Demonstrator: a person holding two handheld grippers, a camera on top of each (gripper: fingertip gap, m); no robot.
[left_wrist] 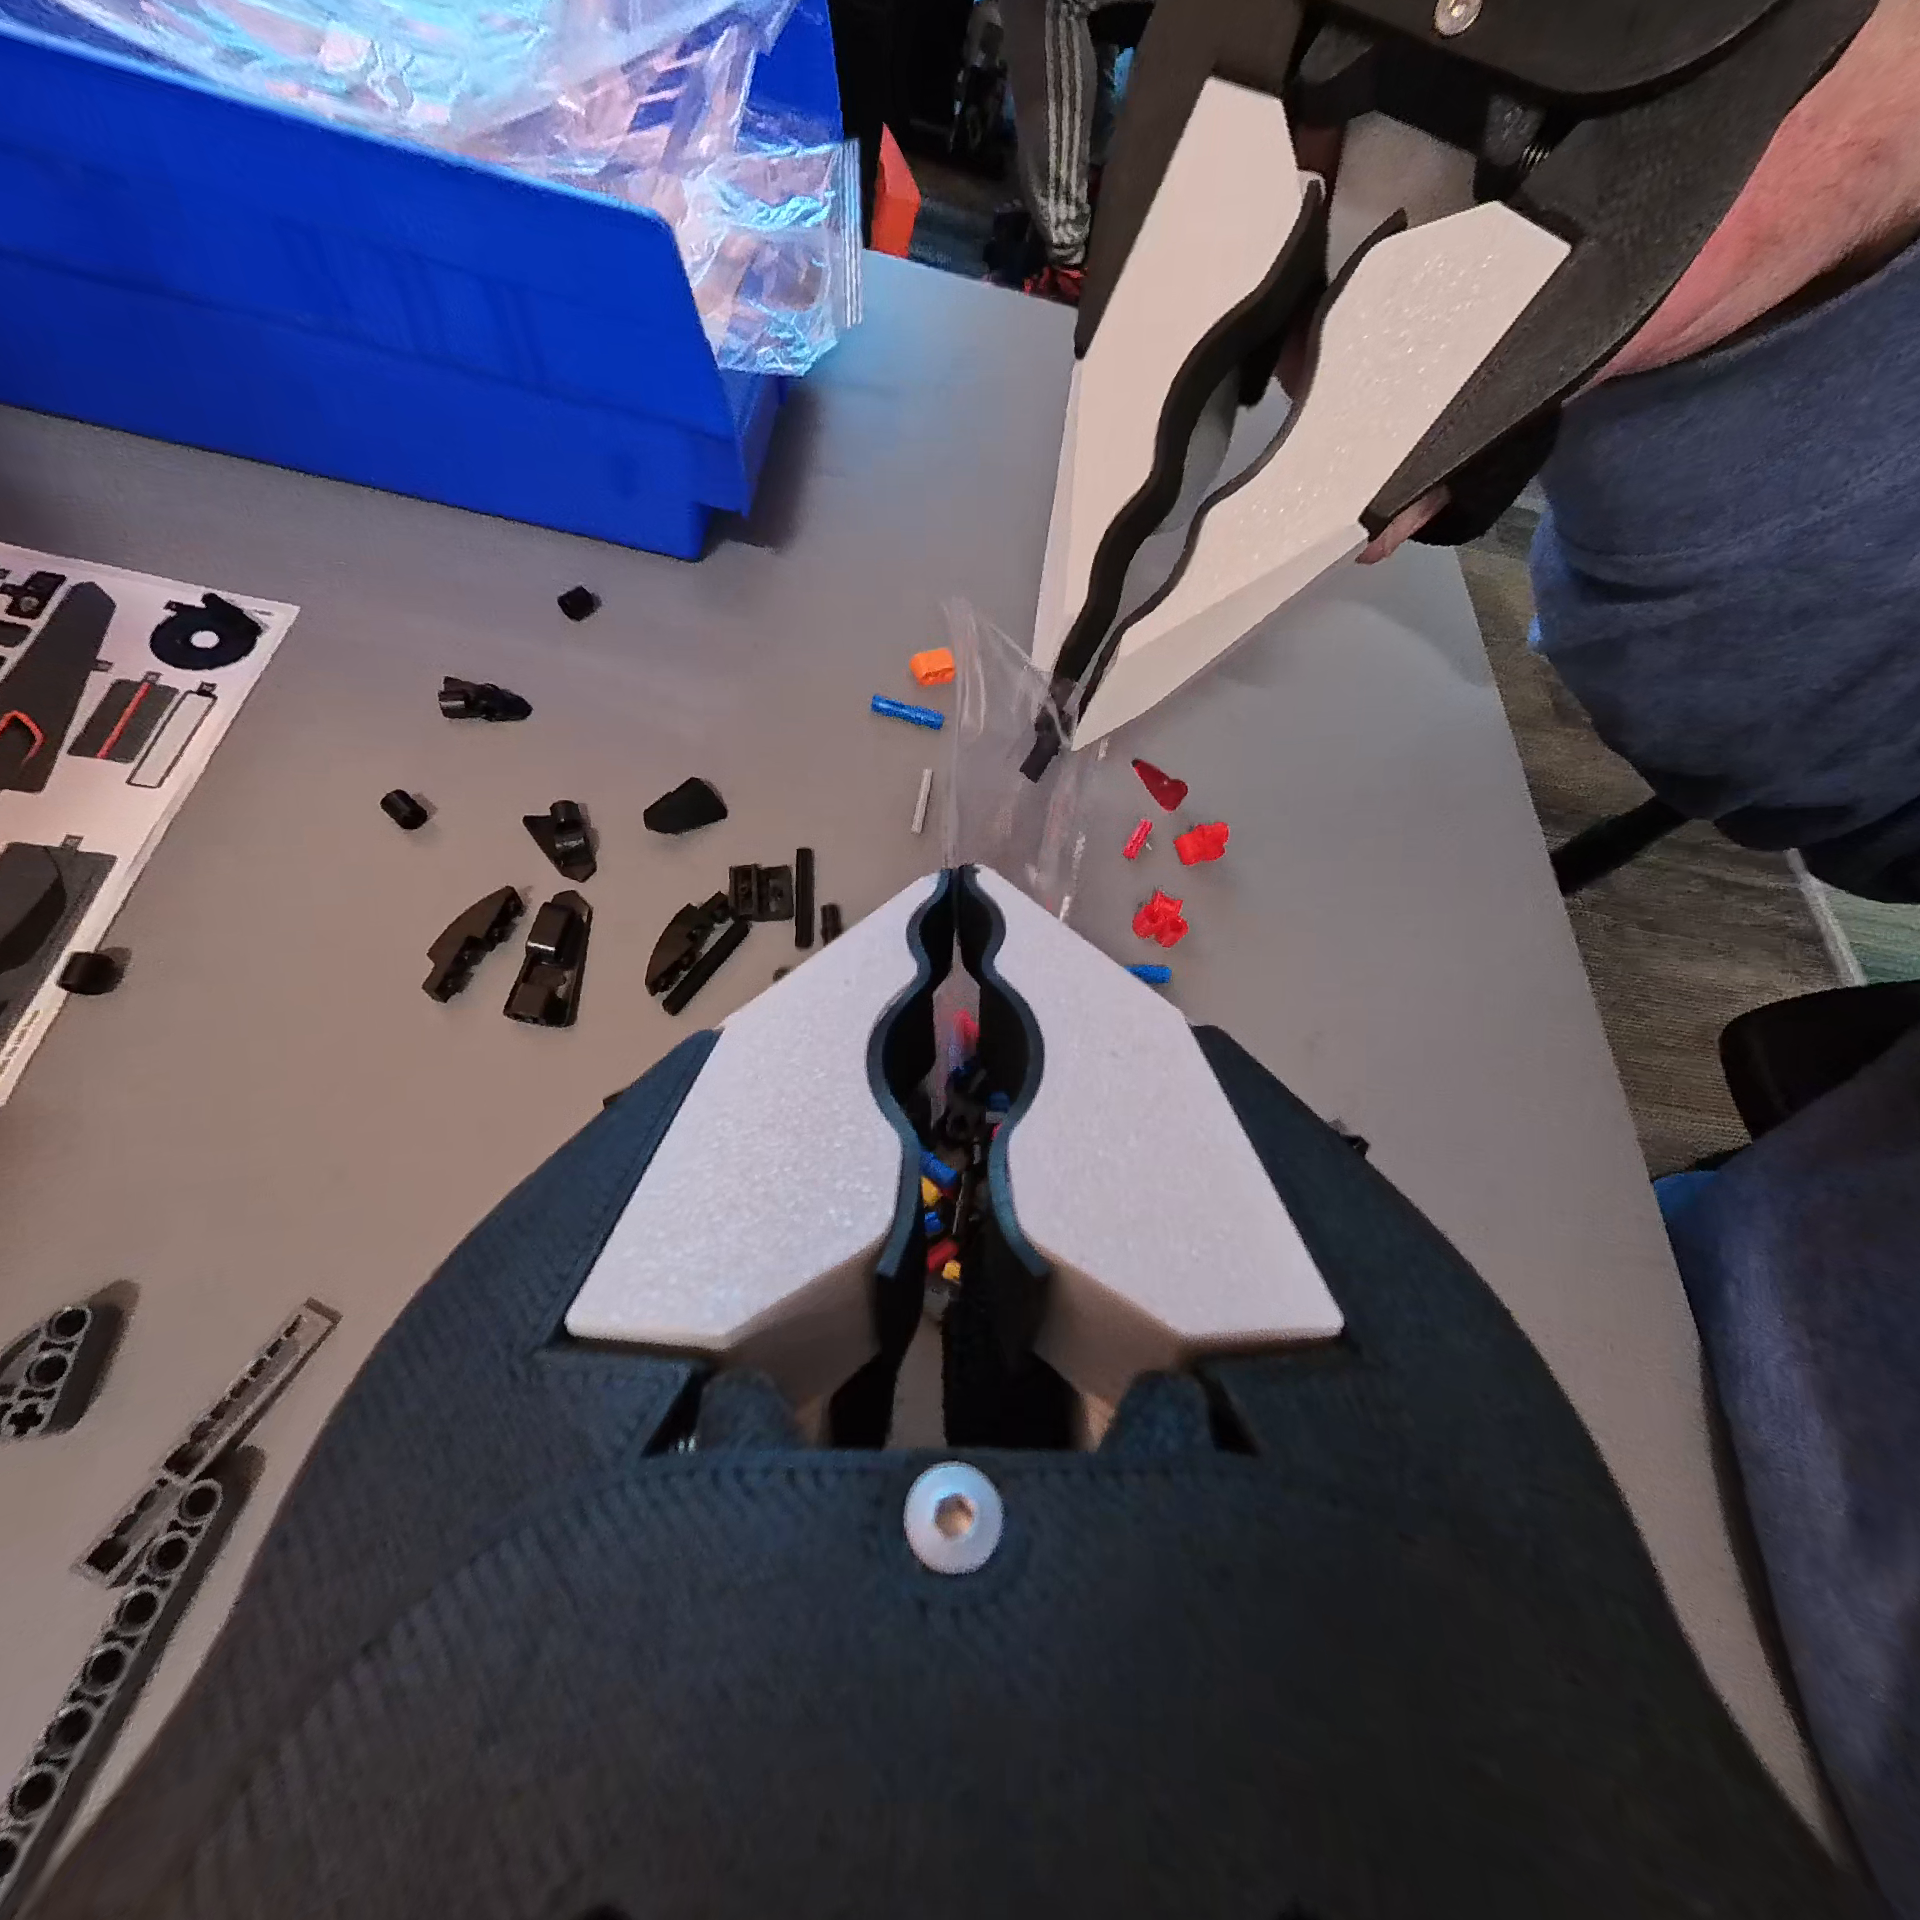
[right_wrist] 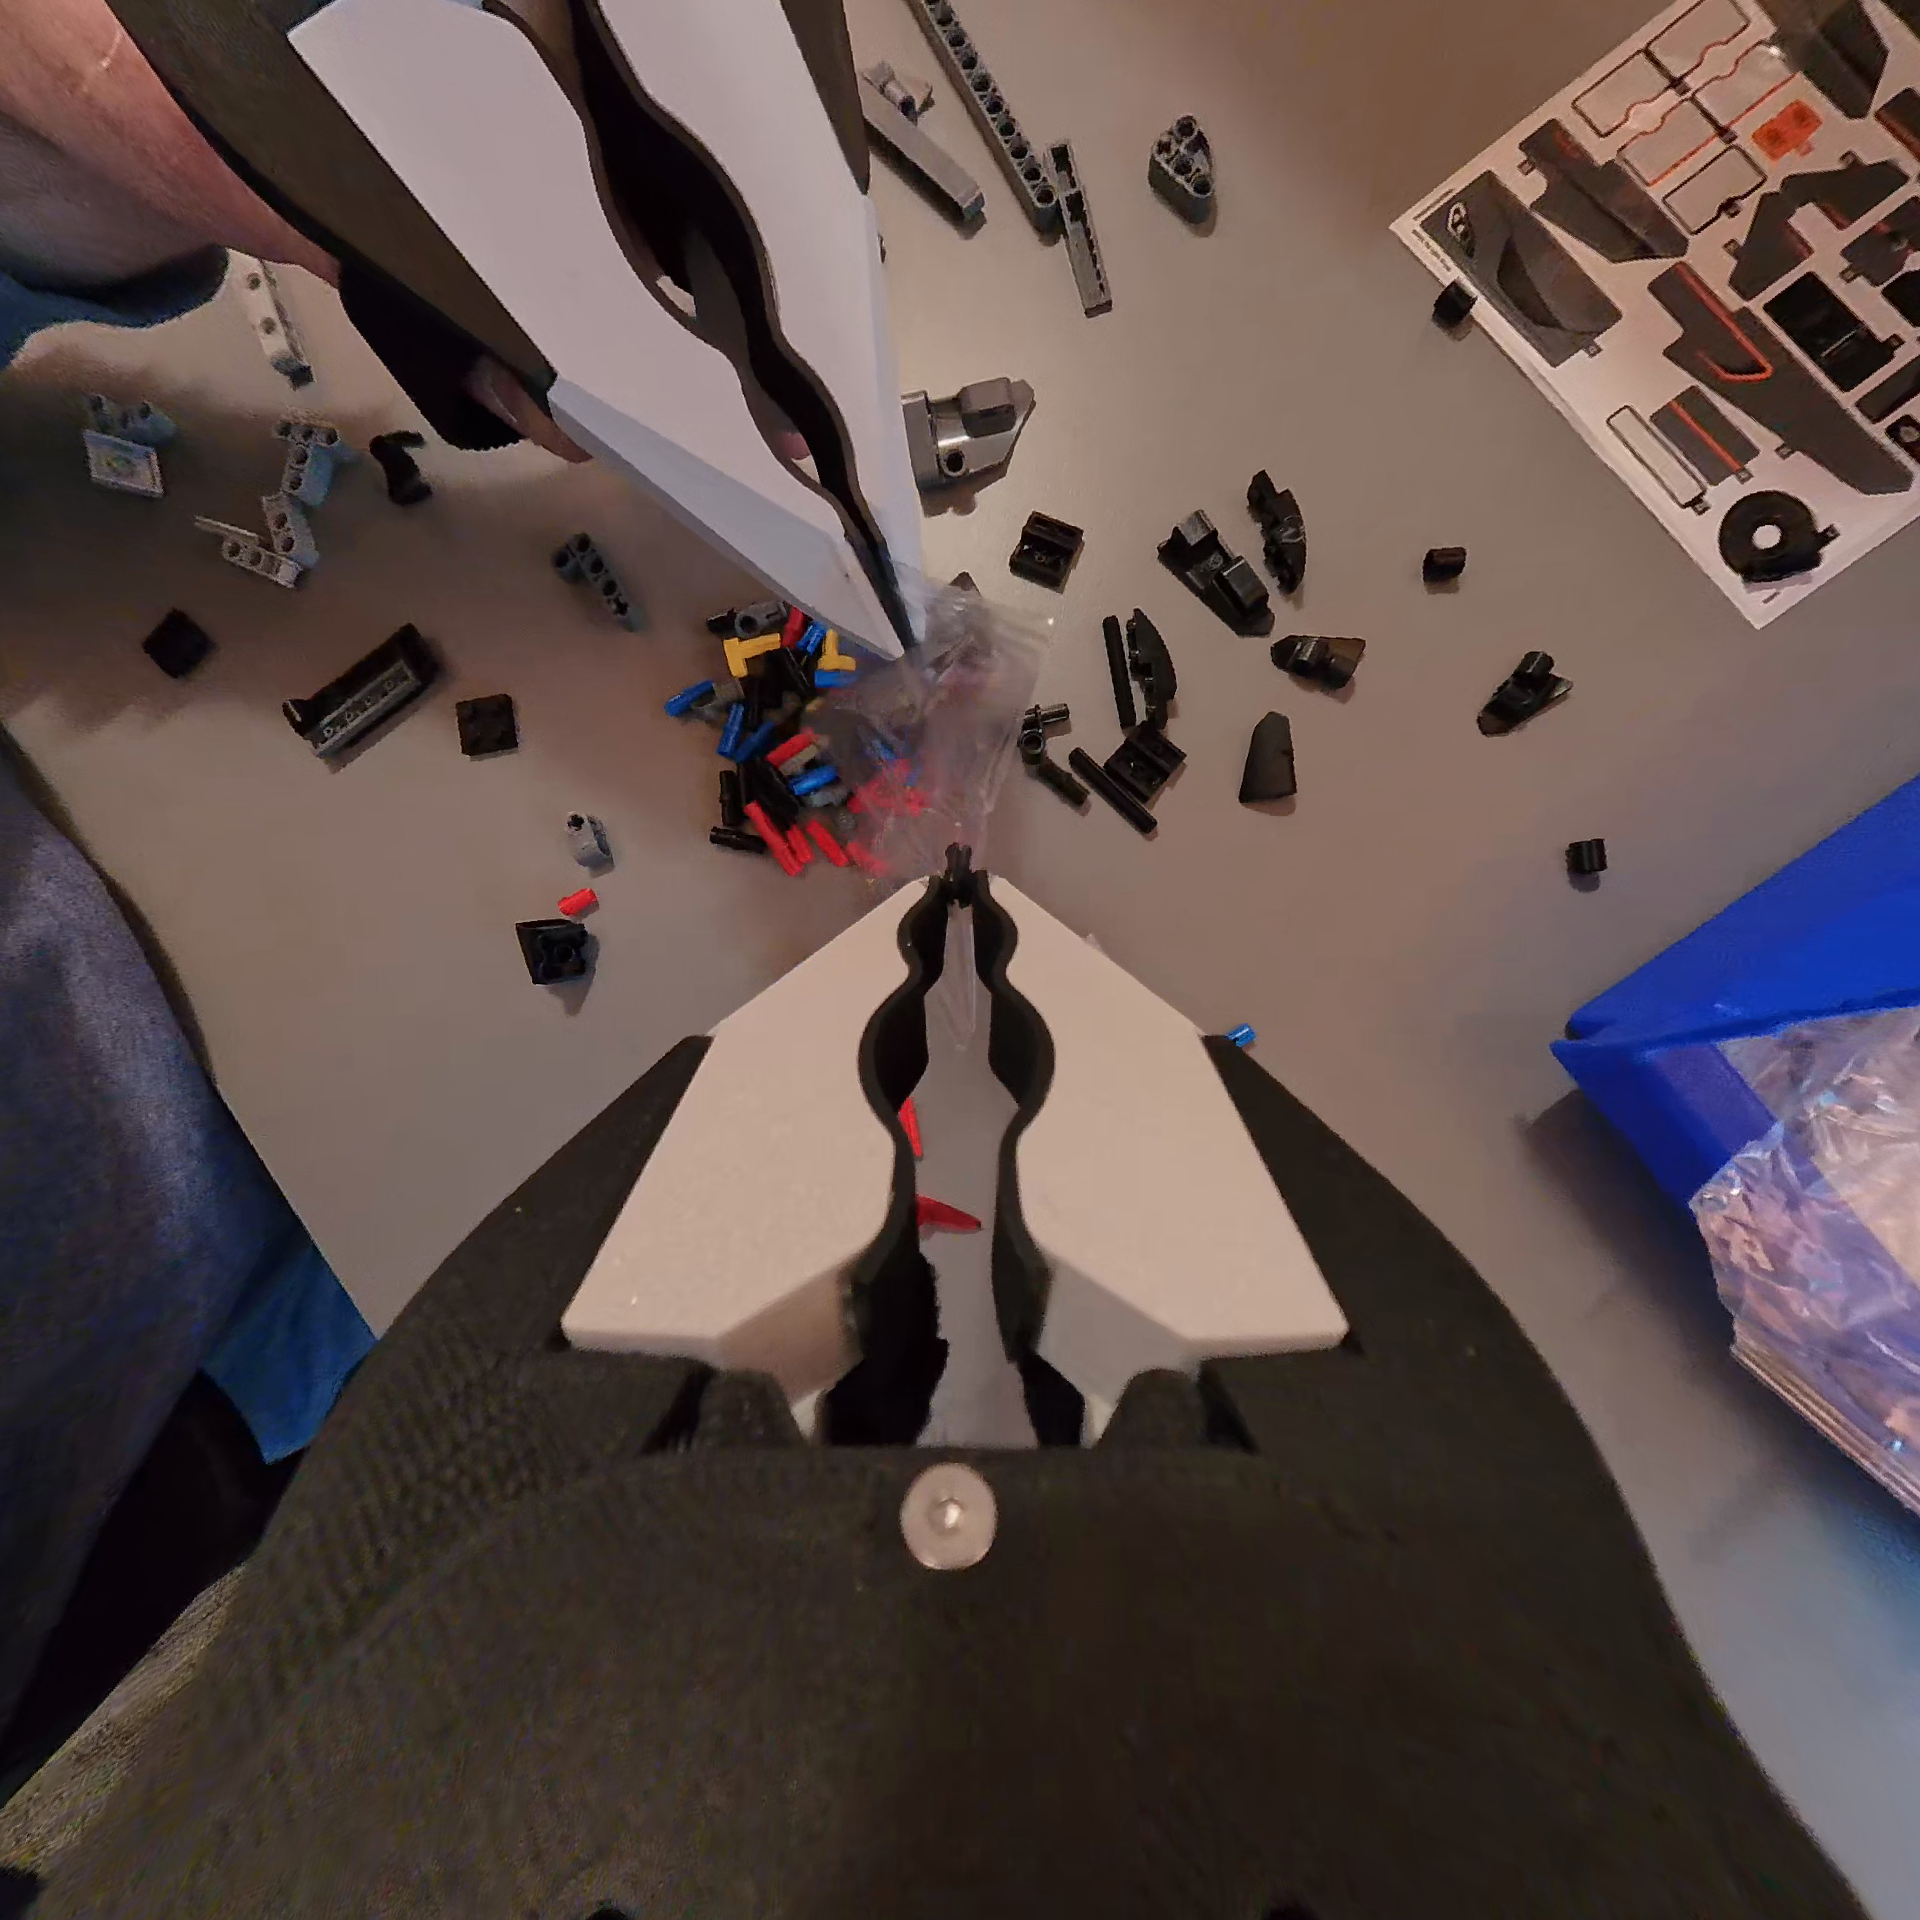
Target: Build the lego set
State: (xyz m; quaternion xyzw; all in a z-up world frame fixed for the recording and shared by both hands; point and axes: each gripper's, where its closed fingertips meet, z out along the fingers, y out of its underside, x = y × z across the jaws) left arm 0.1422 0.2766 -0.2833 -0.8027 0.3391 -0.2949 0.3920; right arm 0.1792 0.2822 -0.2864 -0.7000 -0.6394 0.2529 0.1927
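Observation:
A small clear plastic bag [left_wrist: 1003,790] hangs stretched between my two grippers above the grey table. My left gripper [left_wrist: 956,878] is shut on one edge of it. My right gripper [right_wrist: 958,883] is shut on the other edge. In the right wrist view the bag [right_wrist: 961,707] is crumpled, and the left gripper [right_wrist: 902,634] comes in from the upper left. In the left wrist view the right gripper [left_wrist: 1060,717] comes in from the upper right. A pile of small red, blue, black and yellow lego pins [right_wrist: 779,727] lies on the table under the bag.
Loose black lego pieces [left_wrist: 551,956] and red pieces [left_wrist: 1195,842] lie scattered around. A sticker sheet [right_wrist: 1714,291] and grey beams [right_wrist: 997,114] lie farther off. A blue bin [left_wrist: 416,343] holds clear bags. The table edge [left_wrist: 1538,831] and a person's legs are close by. One gripper's finger ends stand about 5 centimeters off the other's.

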